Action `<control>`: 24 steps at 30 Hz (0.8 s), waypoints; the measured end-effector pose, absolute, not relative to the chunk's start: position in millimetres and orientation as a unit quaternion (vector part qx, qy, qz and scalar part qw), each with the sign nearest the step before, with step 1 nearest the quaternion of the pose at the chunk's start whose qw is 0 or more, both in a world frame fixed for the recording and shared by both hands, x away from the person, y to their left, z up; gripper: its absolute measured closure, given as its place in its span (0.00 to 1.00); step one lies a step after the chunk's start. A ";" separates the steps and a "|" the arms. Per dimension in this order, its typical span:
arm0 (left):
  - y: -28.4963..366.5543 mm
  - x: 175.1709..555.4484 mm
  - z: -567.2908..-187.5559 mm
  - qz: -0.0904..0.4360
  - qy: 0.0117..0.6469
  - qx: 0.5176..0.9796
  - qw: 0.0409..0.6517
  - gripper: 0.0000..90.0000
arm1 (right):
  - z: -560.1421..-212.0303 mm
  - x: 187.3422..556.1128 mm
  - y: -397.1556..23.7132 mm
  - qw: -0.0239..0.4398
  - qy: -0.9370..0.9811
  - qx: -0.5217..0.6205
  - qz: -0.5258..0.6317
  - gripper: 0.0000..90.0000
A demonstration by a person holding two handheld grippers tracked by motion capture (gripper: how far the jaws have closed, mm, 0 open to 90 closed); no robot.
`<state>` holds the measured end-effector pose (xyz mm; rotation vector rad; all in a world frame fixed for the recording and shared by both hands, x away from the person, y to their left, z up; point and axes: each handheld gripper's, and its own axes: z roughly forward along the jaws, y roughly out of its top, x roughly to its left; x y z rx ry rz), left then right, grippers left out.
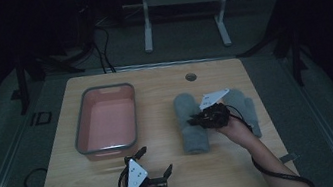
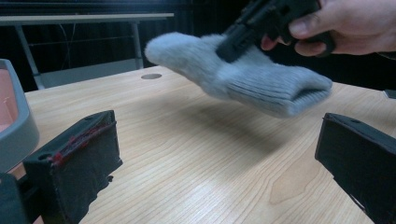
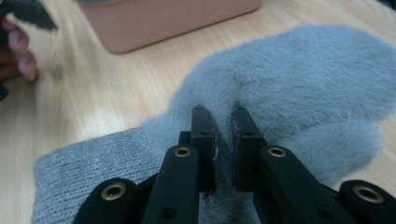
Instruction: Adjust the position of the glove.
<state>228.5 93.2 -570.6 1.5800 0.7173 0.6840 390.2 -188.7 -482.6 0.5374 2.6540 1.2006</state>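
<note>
Right gripper [image 3: 223, 140] clamped on a thin pinch of the grey mitten [image 3: 299, 84], held just above the worktop's right half near the second mitten [image 1: 246, 103]; fluffy fabric may slip free before the pink tub [image 1: 110, 145]; left gripper [image 1: 155, 163] jaws apart, idle.

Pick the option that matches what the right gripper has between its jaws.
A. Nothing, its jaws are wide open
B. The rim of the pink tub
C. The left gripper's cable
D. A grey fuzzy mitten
D: in the right gripper view the right gripper has its jaws pinched on the grey fuzzy mitten, and the left gripper view shows that mitten lifted off the table.
</note>
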 end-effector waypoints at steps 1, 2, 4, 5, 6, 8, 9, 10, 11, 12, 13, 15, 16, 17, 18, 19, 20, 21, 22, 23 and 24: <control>93.2 228.5 -570.6 0.294 0.309 0.681 0.596 0.00 | -485.3 388.0 -189.8 0.086 0.894 0.176 0.402 0.92; 93.2 228.5 -570.6 0.294 0.309 0.681 0.596 0.00 | -485.3 388.0 -189.8 0.086 0.894 0.176 0.402 0.92; 93.1 228.4 -570.6 0.295 0.309 0.680 0.596 0.00 | -496.9 385.6 -192.0 0.075 0.897 0.177 0.398 0.91; 93.1 228.5 -570.6 0.295 0.309 0.680 0.596 0.00 | -500.3 385.5 -192.1 0.074 0.898 0.179 0.396 0.91; 93.1 228.5 -570.6 0.295 0.309 0.680 0.596 0.00 | -500.3 385.5 -192.1 0.074 0.898 0.179 0.396 0.91; 93.2 228.5 -570.6 0.294 0.309 0.680 0.596 0.00 | -516.6 388.9 -192.0 0.081 0.898 0.199 0.385 0.91; 93.2 228.5 -570.6 0.294 0.309 0.680 0.596 0.00 | -521.4 390.6 -191.9 0.082 0.899 0.201 0.381 0.91; 93.2 228.5 -570.6 0.294 0.309 0.680 0.596 0.00 | -525.0 392.2 -191.8 0.082 0.900 0.200 0.378 0.91; 93.3 228.5 -570.6 0.295 0.309 0.680 0.596 0.00 | -529.6 394.1 -191.6 0.081 0.902 0.205 0.372 0.90; 93.4 228.5 -570.6 0.294 0.309 0.680 0.596 0.00 | -534.4 396.3 -191.8 0.076 0.904 0.205 0.368 0.86; 93.5 228.4 -570.7 0.295 0.310 0.679 0.596 0.00 | -537.0 398.1 -192.4 0.068 0.904 0.205 0.370 0.78; 93.7 228.4 -570.7 0.295 0.311 0.678 0.596 0.00 | -538.2 399.7 -193.0 0.061 0.903 0.207 0.372 0.72; 93.7 228.5 -570.7 0.295 0.311 0.678 0.597 0.00 | -540.6 401.7 -192.7 0.064 0.906 0.212 0.360 0.63; 93.8 228.6 -570.7 0.294 0.312 0.678 0.597 0.00 | -540.6 401.7 -192.7 0.064 0.906 0.212 0.360 0.63; 93.9 228.6 -570.7 0.294 0.312 0.678 0.597 0.00 | -541.8 402.0 -191.5 0.065 0.908 0.209 0.357 0.59; 93.9 228.6 -570.7 0.294 0.312 0.678 0.597 0.00 | -541.8 402.0 -191.5 0.065 0.908 0.209 0.357 0.59; 93.8 228.4 -570.7 0.295 0.311 0.679 0.597 0.00 | -543.0 402.7 -191.1 0.068 0.909 0.210 0.354 0.55; 93.8 228.4 -570.7 0.295 0.311 0.679 0.597 0.00 | -543.0 402.7 -191.1 0.068 0.909 0.210 0.354 0.55; 93.7 228.4 -570.7 0.295 0.311 0.679 0.597 0.00 | -543.4 403.0 -191.5 0.067 0.908 0.212 0.355 0.53; 93.7 228.3 -570.7 0.295 0.311 0.679 0.597 0.00 | -544.9 403.6 -192.6 0.061 0.908 0.217 0.354 0.47; 93.7 228.4 -570.7 0.294 0.311 0.679 0.597 0.00 | -545.6 404.2 -193.6 0.062 0.907 0.221 0.353 0.42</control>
